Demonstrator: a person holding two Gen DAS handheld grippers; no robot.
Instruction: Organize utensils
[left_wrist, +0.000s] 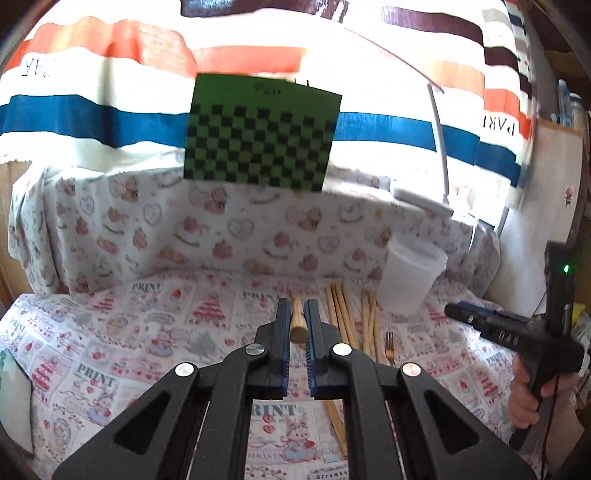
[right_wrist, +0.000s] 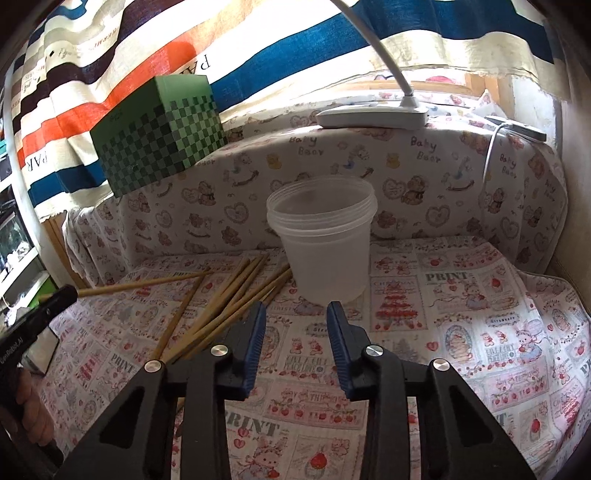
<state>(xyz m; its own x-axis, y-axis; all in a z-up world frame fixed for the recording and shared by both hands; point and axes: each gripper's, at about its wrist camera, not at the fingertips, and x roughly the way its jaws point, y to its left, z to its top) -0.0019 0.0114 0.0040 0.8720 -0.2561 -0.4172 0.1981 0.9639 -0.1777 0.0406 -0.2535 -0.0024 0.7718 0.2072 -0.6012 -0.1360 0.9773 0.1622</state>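
Note:
My left gripper (left_wrist: 295, 310) is shut on a wooden chopstick (left_wrist: 297, 326), whose butt end shows between the blue pads. In the right wrist view the same chopstick (right_wrist: 140, 283) sticks out from the left gripper (right_wrist: 64, 295), lifted over the cloth. Several more chopsticks (left_wrist: 345, 317) (right_wrist: 229, 299) lie loose on the printed cloth beside a translucent plastic cup (left_wrist: 410, 277) (right_wrist: 321, 251). A gold fork (left_wrist: 389, 349) lies near them. My right gripper (right_wrist: 297, 314) stands open in front of the cup, nothing between its fingers. It also shows at the right (left_wrist: 456, 313), held by a hand (left_wrist: 524, 402).
A green checkered box (left_wrist: 258, 133) (right_wrist: 159, 136) stands on the raised ledge behind the cloth. A white lamp base (right_wrist: 369, 116) with a curved neck sits on that ledge above the cup. A striped curtain hangs behind. The printed cloth (right_wrist: 461, 332) stretches right of the cup.

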